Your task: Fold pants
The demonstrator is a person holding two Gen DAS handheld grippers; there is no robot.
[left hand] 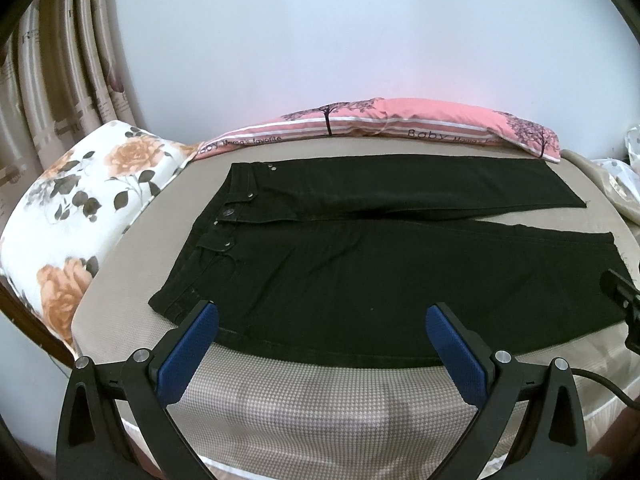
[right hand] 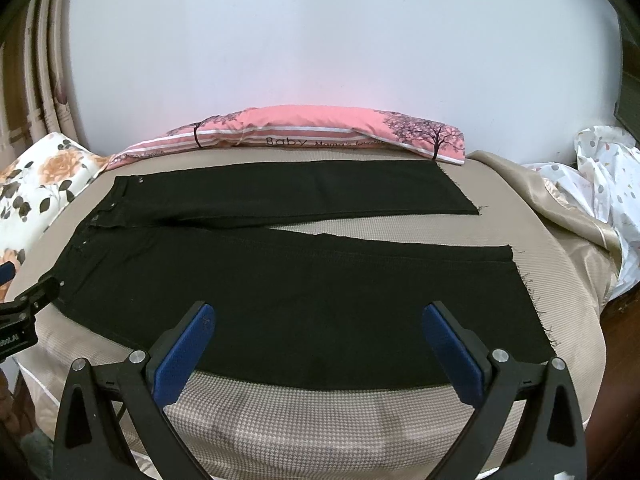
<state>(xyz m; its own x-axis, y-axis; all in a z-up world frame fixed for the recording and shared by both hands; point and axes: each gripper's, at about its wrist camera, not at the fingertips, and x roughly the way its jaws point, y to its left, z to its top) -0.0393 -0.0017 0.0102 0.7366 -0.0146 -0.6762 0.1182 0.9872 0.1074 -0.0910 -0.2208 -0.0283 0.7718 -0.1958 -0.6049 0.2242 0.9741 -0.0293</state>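
- Two legs of the black pants (left hand: 360,264) lie spread flat and apart in a narrow V, so no fold shows yet; by my reading the whole task is still ahead.
- The pants rest on the beige checked bed cover (left hand: 320,404), waistband toward the floral pillow (left hand: 76,208), hems at the opposite end, with the far leg running just in front of the pink pillow (left hand: 384,120).
- What is left, as I judge it: bring one leg over the other, then double the length toward the waistband, perhaps twice.
- The left gripper (left hand: 322,324) is spread wide and holds nothing; its blue pads (left hand: 188,352) hover over the near edge of the pants, close to the waistband corner.
- The right gripper (right hand: 318,326) is likewise parted and empty, poised over the near leg's lower edge, further from the waistband and short of the frayed hem (right hand: 532,300).
- Whether either set of fingertips touches the cloth cannot be told from these views.
- In the right wrist view the other tool shows at the waistband corner; in the left wrist view the other tool shows near the hem.
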